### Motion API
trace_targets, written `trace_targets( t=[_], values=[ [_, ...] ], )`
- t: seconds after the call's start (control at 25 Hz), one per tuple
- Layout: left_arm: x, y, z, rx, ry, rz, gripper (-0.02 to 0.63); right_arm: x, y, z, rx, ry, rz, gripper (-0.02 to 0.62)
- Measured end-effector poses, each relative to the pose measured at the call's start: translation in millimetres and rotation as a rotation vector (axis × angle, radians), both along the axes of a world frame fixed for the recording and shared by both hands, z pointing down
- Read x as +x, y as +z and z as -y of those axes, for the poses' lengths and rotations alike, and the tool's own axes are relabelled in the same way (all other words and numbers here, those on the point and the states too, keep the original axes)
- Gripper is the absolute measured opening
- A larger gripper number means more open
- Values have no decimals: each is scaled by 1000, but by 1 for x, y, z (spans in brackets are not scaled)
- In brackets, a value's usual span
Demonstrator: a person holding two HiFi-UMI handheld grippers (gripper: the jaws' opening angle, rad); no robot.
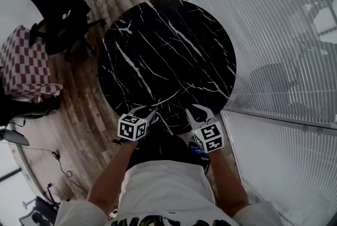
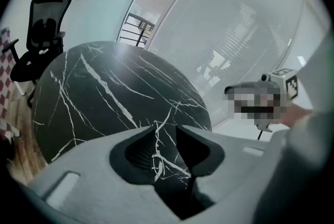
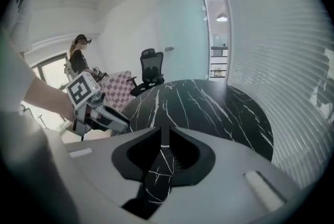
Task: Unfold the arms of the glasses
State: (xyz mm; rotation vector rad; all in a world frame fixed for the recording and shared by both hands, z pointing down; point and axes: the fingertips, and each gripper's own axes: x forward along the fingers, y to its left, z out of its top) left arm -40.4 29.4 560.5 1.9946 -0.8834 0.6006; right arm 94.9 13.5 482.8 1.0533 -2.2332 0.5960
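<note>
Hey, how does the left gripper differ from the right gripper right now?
The grey left gripper holds its jaws well apart; the grey right gripper leaves only a narrow slit between its jaws. In the head view the left gripper angles up and rightward, the right gripper up and leftward. Both are empty, over the near edge of the round black marble table.

wear: white short-sleeved shirt point(image 1: 168, 183), yellow-and-black lettering point(image 1: 174, 221) across the chest | left gripper point(image 1: 150, 110): pale grey moulded shell, black ribbed pads point(image 2: 140, 152), white cube with black square markers point(image 1: 131, 127) | right gripper point(image 1: 196, 111): same grey shell and black pads, matching marker cube point(image 1: 210, 137)
</note>
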Motion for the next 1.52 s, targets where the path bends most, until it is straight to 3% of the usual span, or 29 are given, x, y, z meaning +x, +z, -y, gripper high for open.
trace_targets(
  t=[0.2,0.52,0.76,1.0,1.28,1.52],
  values=[
    [3,-62,-1,103,-25,-15,102,4,-49,1,60,84,122,20],
    [22,-162,1,287,-28,-72,51,-16,-131,-12,183,64,242,3],
    [35,-221,4,431,-1,-67,2,-34,-188,-18,273,39,287,2],
    [53,-280,-6,518,-8,-192,2,-40,-240,-23,368,37,339,3],
    [58,-343,-13,730,-2,-174,2,-48,-291,-34,474,46,402,2],
    [56,-369,-13,795,-32,-207,2,-54,-303,-33,518,56,413,2]
  ],
)
